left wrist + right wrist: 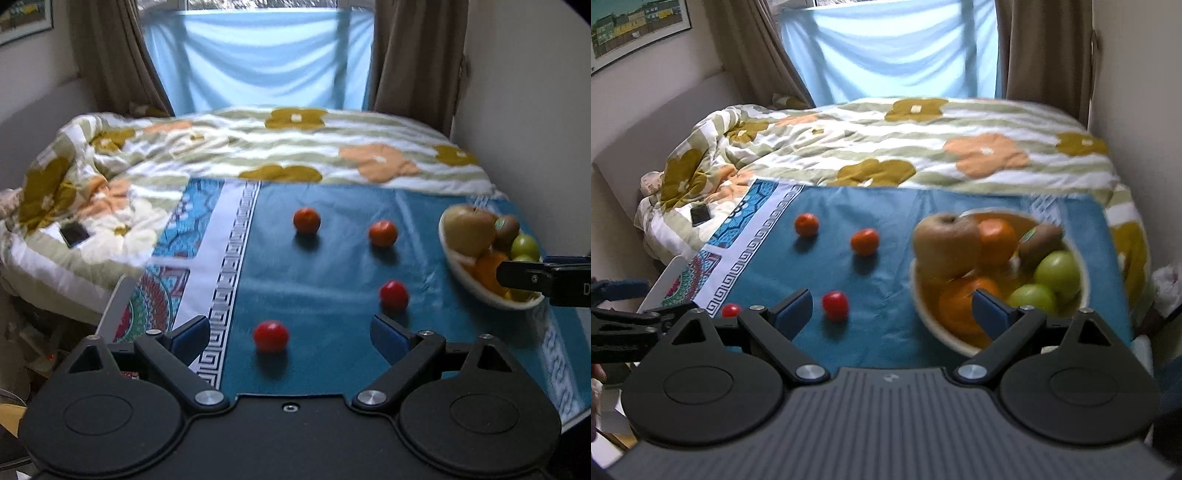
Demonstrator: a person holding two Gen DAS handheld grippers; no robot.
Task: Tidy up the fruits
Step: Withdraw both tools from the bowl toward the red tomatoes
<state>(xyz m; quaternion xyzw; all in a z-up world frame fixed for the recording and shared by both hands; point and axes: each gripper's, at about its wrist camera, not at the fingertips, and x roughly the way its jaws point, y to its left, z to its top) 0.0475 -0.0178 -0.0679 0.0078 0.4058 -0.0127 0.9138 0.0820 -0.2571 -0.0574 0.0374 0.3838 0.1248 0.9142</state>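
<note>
A: How far along is the fruit sorting?

B: Part way, I'd judge. The white bowl [923, 314] at the right of the surface already holds a pile: a brownish apple [945, 247], two oranges [997, 236], a kiwi [1039, 243] and two green apples [1058, 271].

A: And what's left out?

B: Four small fruits lie loose on the blue cloth [332, 266], well apart from one another. Two orange-red ones, likely tangerines, sit further back: the far tangerine [306, 220] and the right tangerine [383, 233]. Two red ones, which look like tomatoes, are closer: the right tomato [394, 294] and the near tomato [270, 336].

A: Is either tool carrying anything?

B: No. The left tool [290, 338] has its jaws spread wide and empty; the near tomato shows in the gap between them, resting on the cloth with no pad touching it. The right tool [892, 312] is also wide apart and empty, poised near the bowl's front rim.

A: So the next step?

B: Probably the near tomato, since the left tool lines up with it. If the aim is everything in the bowl, four pieces remain. The bowl is heaped, so added fruit could roll off.
</note>
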